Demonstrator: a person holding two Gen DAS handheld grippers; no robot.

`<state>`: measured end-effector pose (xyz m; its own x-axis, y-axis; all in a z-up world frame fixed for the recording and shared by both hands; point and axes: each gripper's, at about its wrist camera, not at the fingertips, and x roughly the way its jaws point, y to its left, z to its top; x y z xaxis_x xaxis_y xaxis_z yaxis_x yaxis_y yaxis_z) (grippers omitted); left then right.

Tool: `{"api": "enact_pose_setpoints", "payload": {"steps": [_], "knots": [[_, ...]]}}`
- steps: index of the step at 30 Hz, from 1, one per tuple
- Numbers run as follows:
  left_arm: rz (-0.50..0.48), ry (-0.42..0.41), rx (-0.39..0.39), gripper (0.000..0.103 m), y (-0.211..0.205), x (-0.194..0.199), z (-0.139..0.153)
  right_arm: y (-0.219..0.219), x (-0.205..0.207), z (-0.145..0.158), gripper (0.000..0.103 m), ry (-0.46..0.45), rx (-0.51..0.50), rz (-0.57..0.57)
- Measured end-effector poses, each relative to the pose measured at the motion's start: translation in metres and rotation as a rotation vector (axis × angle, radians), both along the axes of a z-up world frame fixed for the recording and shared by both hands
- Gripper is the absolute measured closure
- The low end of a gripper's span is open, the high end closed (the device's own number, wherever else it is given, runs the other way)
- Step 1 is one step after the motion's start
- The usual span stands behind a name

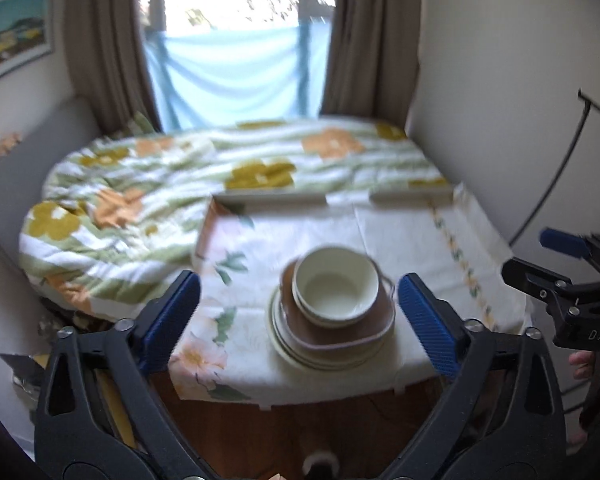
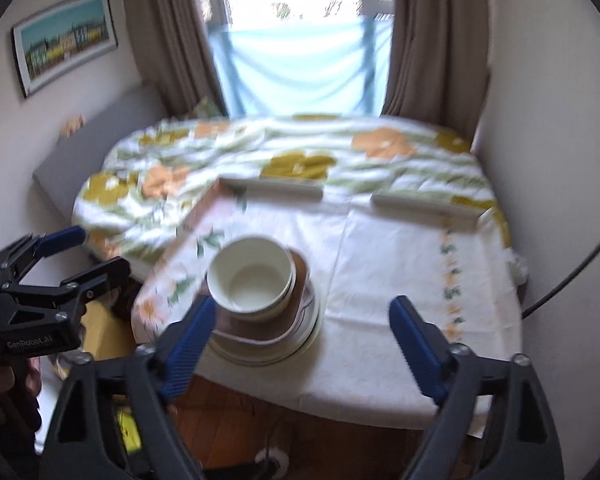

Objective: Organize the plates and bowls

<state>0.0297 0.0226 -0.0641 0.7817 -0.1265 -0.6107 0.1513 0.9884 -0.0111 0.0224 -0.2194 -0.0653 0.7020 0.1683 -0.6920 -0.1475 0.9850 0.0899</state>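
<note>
From the left wrist view, the left gripper (image 1: 300, 312) has its blue-padded jaws spread wide apart with nothing between the pads; they frame the stack from above and nearer the camera without touching it. The stack stands on the near part of the table (image 1: 440, 248), which is covered by a pale flowered cloth: a cream bowl (image 1: 334, 286) nested in a second cream bowl, those two on a brown squarish plate (image 1: 348, 332), and that on several cream round plates (image 1: 296, 354) at the bottom. At the right edge the right gripper (image 1: 556, 264) comes into sight from the side, one blue pad and one black finger well apart (its other pad is hidden). Fingertips of a hand (image 1: 580, 364) show just below it. Beyond the table lies a bed with a flowered quilt (image 1: 160, 184), then curtains and a bright window.

From the right wrist view, the right gripper (image 2: 302, 340) also stands open, empty, its left pad overlapping the near left edge of the stack in the picture; whether it touches cannot be told through the blur. Here the bowl (image 2: 256, 280) sits left of centre, the brown plate (image 2: 296, 312) and round plates (image 2: 312, 328) under it. This view shows the left gripper (image 2: 100, 252) at the far left, jaws apart, and more of the framed picture (image 2: 64, 40) on the left wall. It also shows a wider bare stretch of the tablecloth (image 2: 400, 272) to the right of the stack.
</note>
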Motion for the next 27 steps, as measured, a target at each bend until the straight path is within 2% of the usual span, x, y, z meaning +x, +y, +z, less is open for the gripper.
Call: {"api": "enact_pose_setpoints", "payload": {"steps": [4,10,18,27], "knots": [[0.053,-0.152,0.008,0.000,-0.003,-0.040,0.030,-0.012,-0.032,0.027,0.014,-0.112,-0.013,-0.081],[0.058,-0.244,0.009,0.000,-0.007,-0.079,0.043,-0.017,-0.064,0.047,0.014,-0.190,-0.036,-0.150],[0.044,-0.305,0.024,0.000,-0.022,-0.108,0.052,-0.018,-0.090,0.052,0.014,-0.236,-0.047,-0.173],[0.050,-0.321,0.021,0.000,-0.028,-0.122,0.055,-0.021,-0.104,0.055,0.014,-0.252,-0.046,-0.178]]}}
